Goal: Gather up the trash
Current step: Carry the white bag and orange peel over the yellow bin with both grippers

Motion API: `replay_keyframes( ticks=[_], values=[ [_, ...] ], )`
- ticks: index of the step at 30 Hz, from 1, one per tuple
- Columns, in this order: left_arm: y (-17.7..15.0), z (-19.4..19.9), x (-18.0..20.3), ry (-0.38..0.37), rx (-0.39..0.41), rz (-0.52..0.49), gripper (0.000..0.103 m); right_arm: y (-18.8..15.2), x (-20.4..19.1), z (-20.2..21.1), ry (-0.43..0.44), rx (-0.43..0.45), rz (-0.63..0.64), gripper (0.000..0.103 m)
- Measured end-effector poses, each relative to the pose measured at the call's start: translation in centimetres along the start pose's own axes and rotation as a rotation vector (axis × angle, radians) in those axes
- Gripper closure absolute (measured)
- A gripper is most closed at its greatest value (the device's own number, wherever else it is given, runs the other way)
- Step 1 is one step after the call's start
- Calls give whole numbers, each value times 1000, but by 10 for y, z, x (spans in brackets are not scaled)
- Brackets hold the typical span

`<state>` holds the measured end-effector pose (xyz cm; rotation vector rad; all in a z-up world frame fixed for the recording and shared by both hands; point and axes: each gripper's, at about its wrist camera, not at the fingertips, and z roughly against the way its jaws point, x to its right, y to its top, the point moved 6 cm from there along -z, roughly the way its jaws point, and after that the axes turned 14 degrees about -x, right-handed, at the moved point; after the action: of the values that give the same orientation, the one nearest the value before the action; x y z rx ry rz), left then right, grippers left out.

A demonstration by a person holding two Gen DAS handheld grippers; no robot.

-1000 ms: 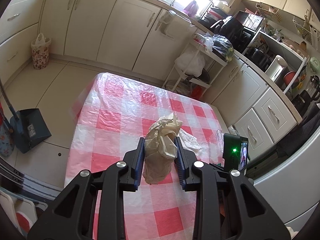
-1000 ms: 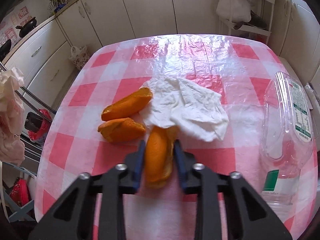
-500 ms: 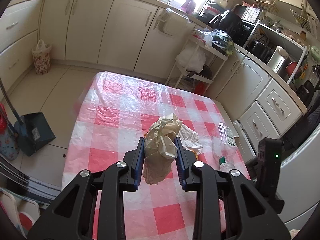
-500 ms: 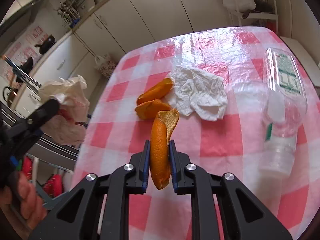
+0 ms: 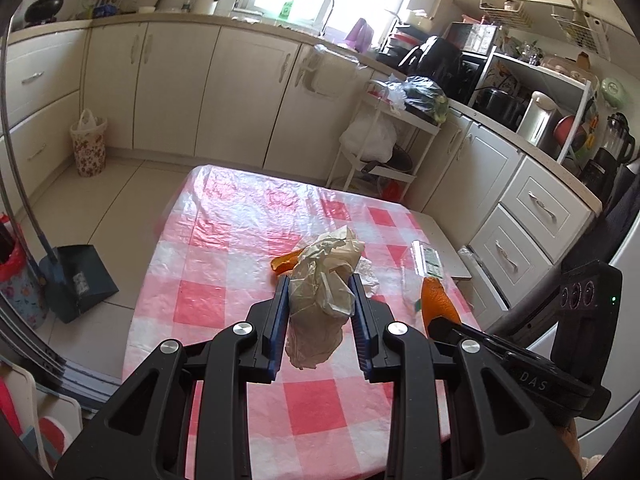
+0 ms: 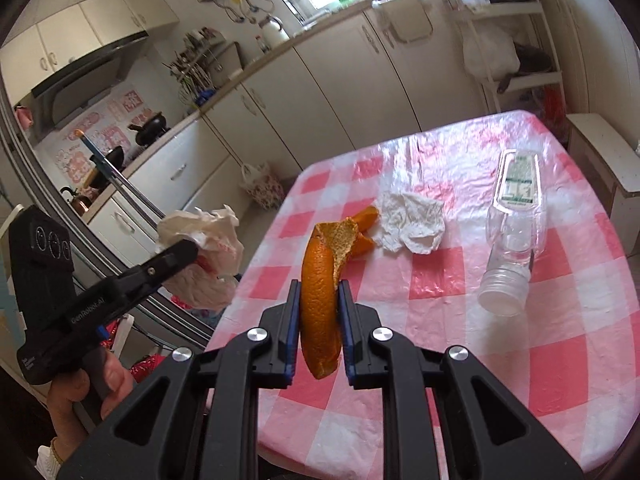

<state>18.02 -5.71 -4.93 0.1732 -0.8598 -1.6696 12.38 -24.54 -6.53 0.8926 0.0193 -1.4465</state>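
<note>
My left gripper (image 5: 320, 292) is shut on a crumpled cream plastic bag (image 5: 322, 296) and holds it above the near part of the table; it also shows in the right wrist view (image 6: 200, 248). My right gripper (image 6: 319, 300) is shut on a long orange peel (image 6: 322, 292), lifted above the table's near left edge; the peel also shows in the left wrist view (image 5: 437, 300). On the red-and-white checked tablecloth (image 6: 460, 292) lie more orange peel pieces (image 6: 366, 228), a crumpled white tissue (image 6: 412, 222) and an empty clear plastic bottle (image 6: 514, 232) on its side.
A dustpan (image 5: 80, 276) with a long handle stands on the floor left of the table. A small floral bin (image 5: 88, 144) sits by the cabinets. A white wire rack (image 5: 384, 148) with bags stands beyond the table. Cabinets line the far and right walls.
My right gripper has lifted the orange peel off the table and pulled back toward the near left edge. My left gripper has risen a little with the bag.
</note>
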Motion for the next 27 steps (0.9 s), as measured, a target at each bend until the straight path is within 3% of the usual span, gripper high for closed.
replay_keyframes(
  ticks=[15,27],
  values=[
    [-37,31,96,-23,29,-183,76,-41,-6,82,23,175,16,83],
    [-57,33,192,-90,4,-353,76,-85,72,156,-99,247,-129,83]
  ],
)
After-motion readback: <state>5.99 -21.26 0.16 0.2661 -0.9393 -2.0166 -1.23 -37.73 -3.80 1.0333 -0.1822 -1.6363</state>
